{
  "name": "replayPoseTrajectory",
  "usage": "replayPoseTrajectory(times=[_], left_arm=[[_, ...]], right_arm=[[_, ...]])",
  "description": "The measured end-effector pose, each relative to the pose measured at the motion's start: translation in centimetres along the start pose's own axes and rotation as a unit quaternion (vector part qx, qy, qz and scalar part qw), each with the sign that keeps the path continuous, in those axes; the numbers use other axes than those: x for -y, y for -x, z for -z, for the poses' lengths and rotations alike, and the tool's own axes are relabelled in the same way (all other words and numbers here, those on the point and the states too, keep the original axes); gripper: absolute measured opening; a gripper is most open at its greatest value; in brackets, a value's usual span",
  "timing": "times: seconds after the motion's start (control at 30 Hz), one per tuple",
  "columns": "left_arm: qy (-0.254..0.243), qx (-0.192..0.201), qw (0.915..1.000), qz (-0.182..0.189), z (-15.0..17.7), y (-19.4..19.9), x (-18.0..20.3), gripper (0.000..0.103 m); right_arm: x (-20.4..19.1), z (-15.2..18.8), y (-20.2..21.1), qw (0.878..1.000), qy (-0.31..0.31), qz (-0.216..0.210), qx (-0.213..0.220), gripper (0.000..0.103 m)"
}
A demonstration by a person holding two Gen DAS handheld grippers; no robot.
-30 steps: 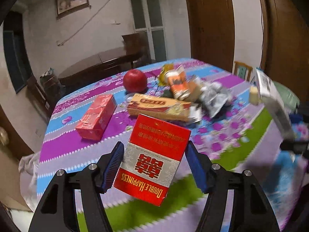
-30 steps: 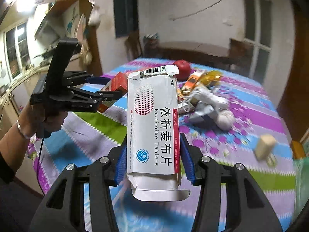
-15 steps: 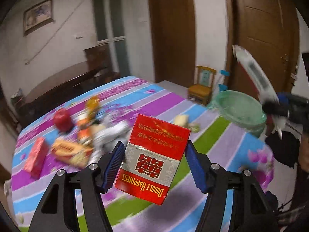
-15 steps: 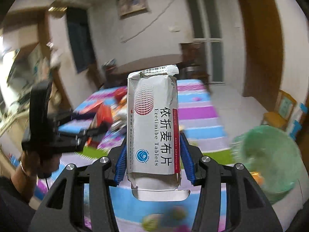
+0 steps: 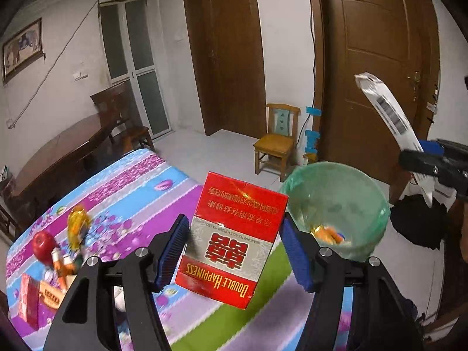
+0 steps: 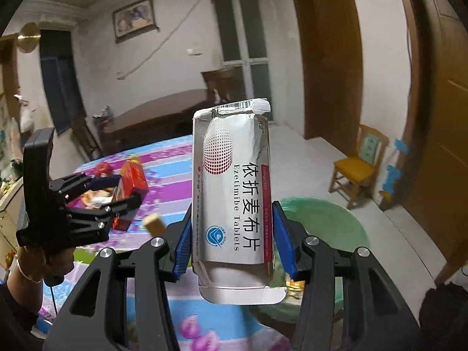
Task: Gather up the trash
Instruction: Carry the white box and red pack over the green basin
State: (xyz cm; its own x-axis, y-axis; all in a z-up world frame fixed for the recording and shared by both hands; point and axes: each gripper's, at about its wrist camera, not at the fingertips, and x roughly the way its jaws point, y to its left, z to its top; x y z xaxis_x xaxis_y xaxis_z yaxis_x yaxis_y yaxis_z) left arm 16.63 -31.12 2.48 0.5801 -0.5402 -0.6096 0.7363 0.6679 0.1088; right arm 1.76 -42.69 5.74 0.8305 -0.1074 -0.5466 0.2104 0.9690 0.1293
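Clamping the red cigarette pack (image 5: pixel 234 242) between the blue pads (image 5: pixel 172 251) of the left gripper (image 5: pixel 234 253), jaws pressed onto its two sides, pack held upside down and tilted, hanging above the near edge of the table (image 5: pixel 122 193). Clamping the crushed white tablet box (image 6: pixel 234 201) upright in the right gripper (image 6: pixel 232 239), jaws closed against its sides, torn top flap and barcode pointing up, open bottom flap sticking out below the pads.

Showing, just right of and beyond the pack in the left view, the green-lined trash bin (image 5: pixel 336 204) standing on the floor beside the table, with orange and gold scraps (image 5: pixel 324 232) lying inside. Showing the same bin (image 6: pixel 324 219) in the right view, behind and to the right of the tablet box, partly hidden by it.

Appearing at the far right of the left view: the right gripper (image 5: pixel 435 166) with the white box (image 5: pixel 389 117) raised above the bin. Appearing at the left of the right view: the left gripper (image 6: pixel 96 201) with the red pack (image 6: pixel 131 181), over the table.

Lying on the striped tablecloth at far left: a red apple (image 5: pixel 44 244), a yellow wrapper (image 5: pixel 76 225), a red box (image 5: pixel 29 301) and other blurred litter. Standing on the floor by the brown door (image 5: pixel 377 67): a small wooden chair (image 5: pixel 276 143).
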Motion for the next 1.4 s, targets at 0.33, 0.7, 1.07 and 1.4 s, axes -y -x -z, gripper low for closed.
replayPoseTrajectory(times=[0.33, 0.7, 1.07, 1.4], left_arm=[[-0.038, -0.011, 0.9991, -0.017, -3.6, -5.5, 7.0, 0.065], [-0.057, -0.03, 0.9979, 0.01, -4.2, -9.7, 13.3, 0.065], [-0.054, -0.052, 0.9969, 0.023, -3.0, -12.0, 14.8, 0.065], [-0.051, -0.061, 0.9964, 0.031, -2.9, -13.2, 14.7, 0.065]], right_arm=[[6.3, 0.9, -2.2, 0.997, -0.029, 0.062, -0.038, 0.048], [9.4, 2.2, -2.5, 0.993, -0.035, 0.095, -0.064, 0.048], [11.0, 3.4, -3.6, 0.991, -0.039, 0.1, -0.085, 0.048], [11.6, 3.6, -4.3, 0.99, -0.04, 0.096, -0.095, 0.048]])
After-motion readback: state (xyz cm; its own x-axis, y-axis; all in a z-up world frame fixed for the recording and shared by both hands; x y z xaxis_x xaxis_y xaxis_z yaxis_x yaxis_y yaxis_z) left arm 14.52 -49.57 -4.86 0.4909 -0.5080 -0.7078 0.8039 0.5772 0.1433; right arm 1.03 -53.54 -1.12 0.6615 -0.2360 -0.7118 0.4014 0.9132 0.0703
